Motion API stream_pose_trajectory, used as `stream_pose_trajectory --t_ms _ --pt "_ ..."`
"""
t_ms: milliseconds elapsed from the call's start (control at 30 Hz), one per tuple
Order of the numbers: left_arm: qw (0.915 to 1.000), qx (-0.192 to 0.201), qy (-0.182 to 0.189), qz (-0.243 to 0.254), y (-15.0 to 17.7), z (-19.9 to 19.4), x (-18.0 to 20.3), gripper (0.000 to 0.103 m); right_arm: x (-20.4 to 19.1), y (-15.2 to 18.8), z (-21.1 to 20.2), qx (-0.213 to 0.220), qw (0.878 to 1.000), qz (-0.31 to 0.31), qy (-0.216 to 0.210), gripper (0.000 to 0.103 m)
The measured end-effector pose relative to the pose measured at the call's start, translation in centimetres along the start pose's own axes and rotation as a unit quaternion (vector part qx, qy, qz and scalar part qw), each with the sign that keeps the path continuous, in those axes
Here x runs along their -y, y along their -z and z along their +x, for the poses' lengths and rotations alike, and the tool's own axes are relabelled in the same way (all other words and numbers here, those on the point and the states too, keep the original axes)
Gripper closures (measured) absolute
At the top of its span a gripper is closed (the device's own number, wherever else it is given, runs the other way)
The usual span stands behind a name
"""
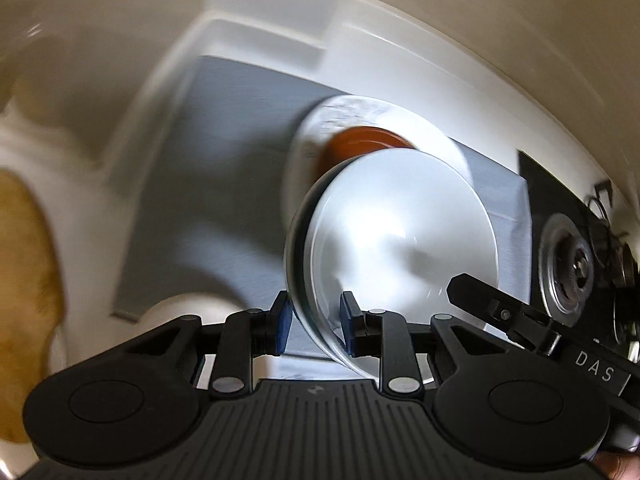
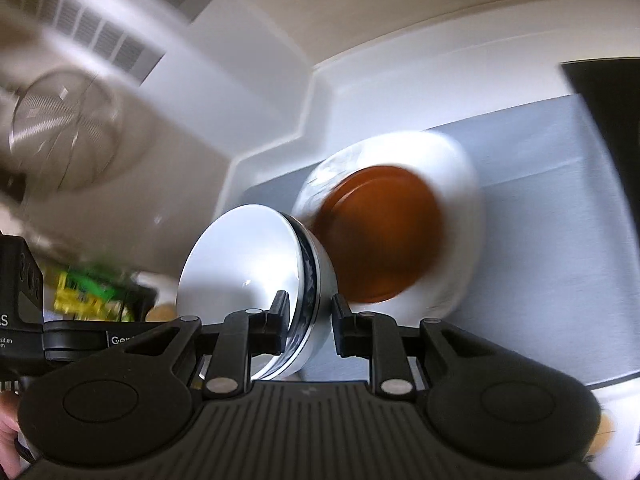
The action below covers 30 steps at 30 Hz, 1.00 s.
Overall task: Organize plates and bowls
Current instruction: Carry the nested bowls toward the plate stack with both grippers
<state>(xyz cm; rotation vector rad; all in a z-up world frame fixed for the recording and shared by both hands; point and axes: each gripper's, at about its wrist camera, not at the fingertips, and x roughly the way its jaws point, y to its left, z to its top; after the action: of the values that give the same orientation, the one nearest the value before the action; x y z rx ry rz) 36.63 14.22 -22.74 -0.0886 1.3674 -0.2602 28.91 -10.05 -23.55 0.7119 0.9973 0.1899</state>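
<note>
My left gripper [image 1: 316, 324] is shut on the rim of a clear glass bowl [image 1: 396, 240], held tilted above the grey mat [image 1: 224, 168]. My right gripper [image 2: 310, 326] is shut on the rim of a white bowl with a dark patterned band [image 2: 244, 264], also tilted. Behind both lies a stack on the mat: a brown plate [image 2: 384, 236] on a white patterned plate [image 2: 460, 184]. The stack also shows in the left wrist view, brown plate [image 1: 360, 140] on white plate [image 1: 432, 132]. The right gripper's body [image 1: 520, 320] shows at the left view's lower right.
The grey mat [image 2: 540, 184] lies on a white counter with a raised white edge [image 2: 280, 100]. A black sink with a metal drain [image 1: 568, 268] is to the right. A wire mesh strainer [image 2: 64, 120] and a yellow-green item [image 2: 88, 292] are at the left.
</note>
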Motion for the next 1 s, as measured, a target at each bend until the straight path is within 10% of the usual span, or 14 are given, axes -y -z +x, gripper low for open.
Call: stream_pose_trajectory --t_ms 400,1000 --pt "0.9971 -0.008 -0.039 -0.065 4.3 -1.8 -8.2 0.075 -6.6 4.2 5.2 -0.088 0.993 -0.074 -0.025 0.079" --pt "0.9964 -0.053 -0.028 -0.06 7.9 1.4 -10.8 0.074 -6.3 9.3 7.7 -0.125 0.987 -0.104 0.006 0.08"
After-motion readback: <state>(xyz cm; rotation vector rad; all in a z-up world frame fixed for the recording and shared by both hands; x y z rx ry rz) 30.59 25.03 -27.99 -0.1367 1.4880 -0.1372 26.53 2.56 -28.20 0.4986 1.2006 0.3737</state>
